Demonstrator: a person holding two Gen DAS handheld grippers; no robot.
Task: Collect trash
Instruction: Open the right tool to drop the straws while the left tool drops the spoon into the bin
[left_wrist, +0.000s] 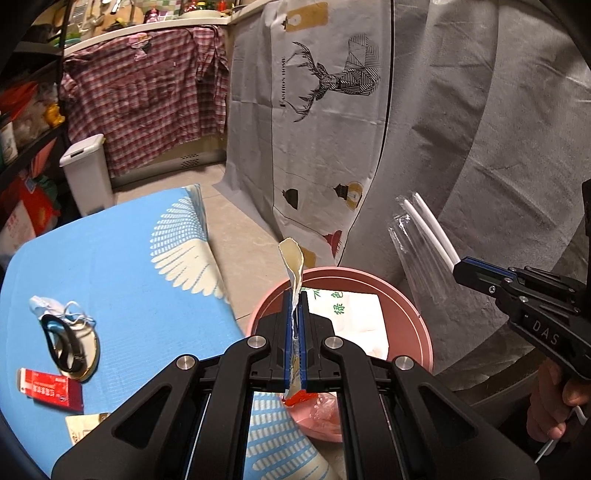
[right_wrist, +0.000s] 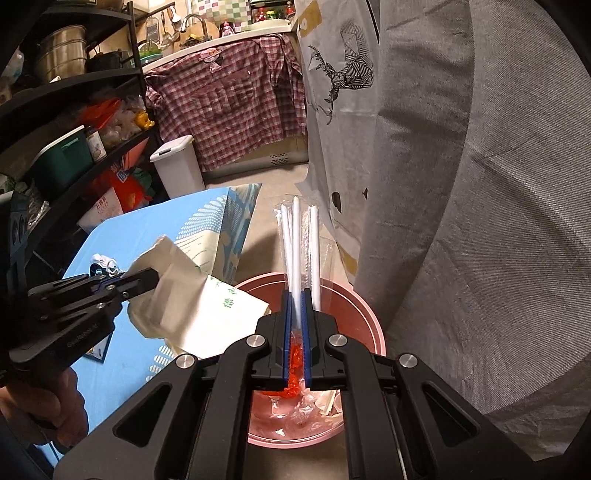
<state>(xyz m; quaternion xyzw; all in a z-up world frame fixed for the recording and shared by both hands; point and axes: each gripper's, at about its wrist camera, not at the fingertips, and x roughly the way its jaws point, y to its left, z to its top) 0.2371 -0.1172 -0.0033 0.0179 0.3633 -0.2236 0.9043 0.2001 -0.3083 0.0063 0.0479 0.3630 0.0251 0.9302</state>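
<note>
Both grippers matte black, pistol-style. Left gripper (left_wrist: 295, 295): blue ribbed pads (left_wrist: 287, 332) lining the fingers, four round silver pivot screws (left_wrist: 257, 341) across angular linkage arms with triangular cut-outs. Right gripper (right_wrist: 296, 293): same build; white "DAS" lettering (left_wrist: 545, 332) on its side. A bare hand (left_wrist: 554, 402) on its grip.

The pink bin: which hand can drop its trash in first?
Probably the right. Its tool holds the wrapped straws directly above the pink bin. The left tool grips torn paper nearer the bin's edge, partly over the blue table.
</note>
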